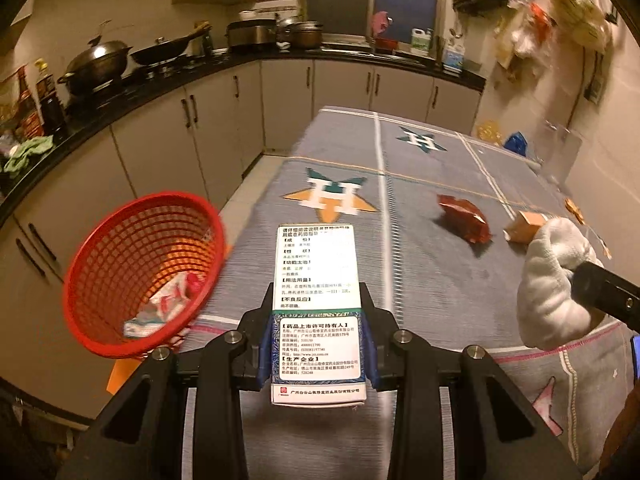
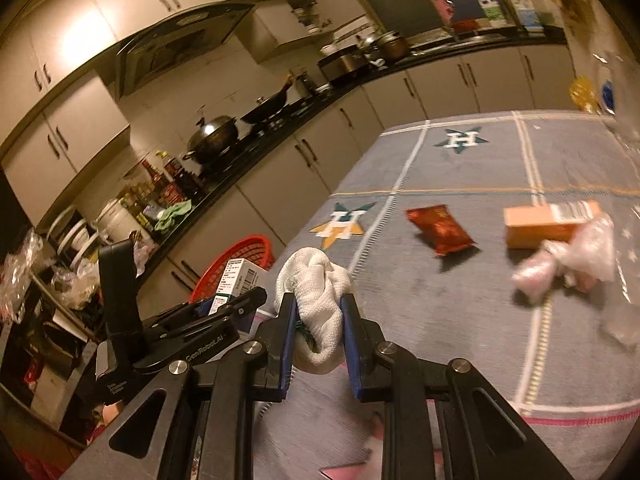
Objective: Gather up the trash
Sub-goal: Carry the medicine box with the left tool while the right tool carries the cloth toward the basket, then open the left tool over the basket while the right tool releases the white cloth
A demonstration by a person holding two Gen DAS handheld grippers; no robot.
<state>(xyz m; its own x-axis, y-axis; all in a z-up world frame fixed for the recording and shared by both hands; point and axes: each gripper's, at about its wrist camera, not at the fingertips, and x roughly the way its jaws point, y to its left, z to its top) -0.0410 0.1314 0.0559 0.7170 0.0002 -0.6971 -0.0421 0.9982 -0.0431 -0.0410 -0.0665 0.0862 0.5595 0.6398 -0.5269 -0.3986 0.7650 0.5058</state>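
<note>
My left gripper (image 1: 318, 354) is shut on a white medicine box (image 1: 316, 292) with printed text, held upright above the grey tablecloth (image 1: 420, 168). A red mesh basket (image 1: 140, 276) sits to its left, tilted, with crumpled wrappers (image 1: 168, 304) inside. My right gripper (image 2: 318, 344) is shut on a white wadded cloth (image 2: 316, 292); this cloth (image 1: 556, 280) also shows at the right of the left wrist view. On the table lie a red snack packet (image 2: 438, 230), an orange carton (image 2: 548, 224) and a crumpled clear plastic bag (image 2: 568, 260).
A black kitchen counter (image 1: 132, 80) with woks, pots and bottles runs along the left and back, with cupboards below. Bags hang on the right wall (image 1: 560, 28). The left gripper (image 2: 224, 312) with the box shows low left in the right wrist view, before the basket (image 2: 236, 268).
</note>
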